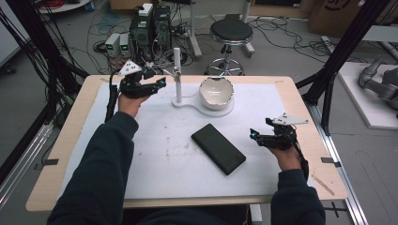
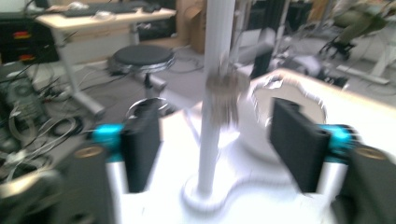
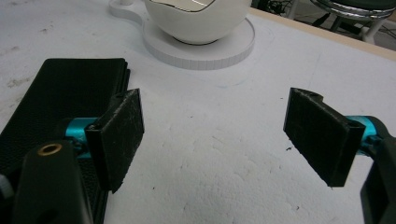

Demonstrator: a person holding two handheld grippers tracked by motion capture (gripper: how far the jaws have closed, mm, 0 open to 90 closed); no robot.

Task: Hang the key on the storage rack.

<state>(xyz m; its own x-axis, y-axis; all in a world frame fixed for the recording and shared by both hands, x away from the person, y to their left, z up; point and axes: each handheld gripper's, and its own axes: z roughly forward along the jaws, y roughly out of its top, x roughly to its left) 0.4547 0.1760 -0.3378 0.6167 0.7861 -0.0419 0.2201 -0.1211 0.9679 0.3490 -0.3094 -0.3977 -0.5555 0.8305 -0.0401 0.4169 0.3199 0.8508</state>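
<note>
Fingers of my left gripper (image 1: 162, 83) are standing wide apart at the far left of the tabletop (image 1: 75, 117), gripping nothing, with the white post (image 1: 177, 75) of a stand rising just past them. In the left gripper view, blurred as it is, that post (image 2: 215, 93) is showing between my two black pads (image 2: 142, 144), with clear space on either side, and its round foot (image 2: 205, 198) is sitting on the white mat (image 1: 155, 154) below. A white bowl (image 1: 216, 93) is resting on the stand's round base plate (image 1: 230, 111), just beside the post.

I am holding my right gripper (image 1: 254, 135) low over the mat on the right side, its fingers also spread wide and gripping nothing. In the right gripper view, bare mat (image 3: 210, 154) is lying between the pads (image 3: 122, 135), and a flat black case (image 3: 56, 98) is lying just beside and partly under the left-hand pad. From above, that black case (image 1: 218, 148) is lying at an angle near the middle of the mat, near my right gripper and well apart from my left. A black stool (image 1: 231, 32) is standing on the floor beyond the far edge.
</note>
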